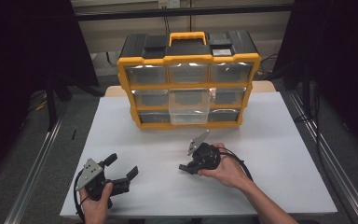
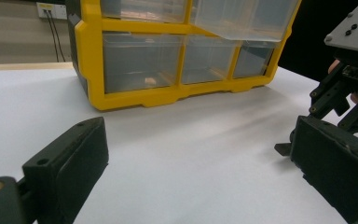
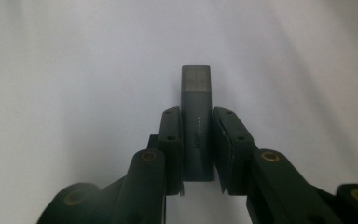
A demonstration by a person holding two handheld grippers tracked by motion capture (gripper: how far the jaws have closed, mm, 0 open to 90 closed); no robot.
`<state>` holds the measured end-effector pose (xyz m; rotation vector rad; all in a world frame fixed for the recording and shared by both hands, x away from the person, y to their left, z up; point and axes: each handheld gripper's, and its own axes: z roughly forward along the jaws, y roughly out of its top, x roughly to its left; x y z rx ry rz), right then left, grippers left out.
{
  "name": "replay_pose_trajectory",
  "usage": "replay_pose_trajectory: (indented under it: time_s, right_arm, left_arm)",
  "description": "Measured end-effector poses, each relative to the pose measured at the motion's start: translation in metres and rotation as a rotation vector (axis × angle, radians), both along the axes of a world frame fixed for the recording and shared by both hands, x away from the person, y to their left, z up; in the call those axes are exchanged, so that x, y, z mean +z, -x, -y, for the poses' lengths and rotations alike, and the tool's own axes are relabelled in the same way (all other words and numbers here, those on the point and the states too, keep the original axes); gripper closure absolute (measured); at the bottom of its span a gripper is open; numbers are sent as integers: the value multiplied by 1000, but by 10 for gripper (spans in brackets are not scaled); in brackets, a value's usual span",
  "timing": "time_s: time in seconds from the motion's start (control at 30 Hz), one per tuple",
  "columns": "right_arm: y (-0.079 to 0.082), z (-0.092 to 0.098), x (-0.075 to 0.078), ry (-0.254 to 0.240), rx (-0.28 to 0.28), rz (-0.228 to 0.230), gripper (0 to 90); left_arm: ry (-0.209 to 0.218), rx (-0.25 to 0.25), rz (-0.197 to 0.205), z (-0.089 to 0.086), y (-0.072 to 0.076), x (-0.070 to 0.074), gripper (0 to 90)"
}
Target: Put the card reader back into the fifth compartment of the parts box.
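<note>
Right gripper (image 3: 196,140) clamps a dark block (image 3: 196,121) — from above, hand-hidden; left gripper (image 1: 121,169) gapes.

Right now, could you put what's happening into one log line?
right gripper: shut on small dark block | left gripper: open, empty | organizer: middle drawer pulled out

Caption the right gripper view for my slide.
Right hand-held gripper clamps a dark grey rectangular block above the white table.

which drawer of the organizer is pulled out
The middle drawer of the middle row in the yellow organizer: it juts forward over the table, while the other eight sit flush.
</note>
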<state>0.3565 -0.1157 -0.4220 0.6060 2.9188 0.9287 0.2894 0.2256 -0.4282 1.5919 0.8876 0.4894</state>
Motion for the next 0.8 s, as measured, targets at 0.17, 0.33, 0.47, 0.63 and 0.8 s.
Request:
replay_pose_trajectory:
  time_s: [0.17,0.33,0.47,0.63,0.8]
  right_arm:
    - [1,4,3,-22,-11,16,736]
    - [2,11,11,-66,-26,23,736]
    - [7,17,17,-104,-36,29,737]
    - [8,24,19,-121,-52,39,737]
    - [9,26,22,-141,-55,52,737]
  left_arm:
    - [-3,0,2,-1,0,0,43]
    - [-6,-4,-1,0,0,0,40]
    - [-11,-5,3,1,-1,0,37]
    - [-14,-6,7,0,0,0,36]
    - [-6,1,11,0,0,1,36]
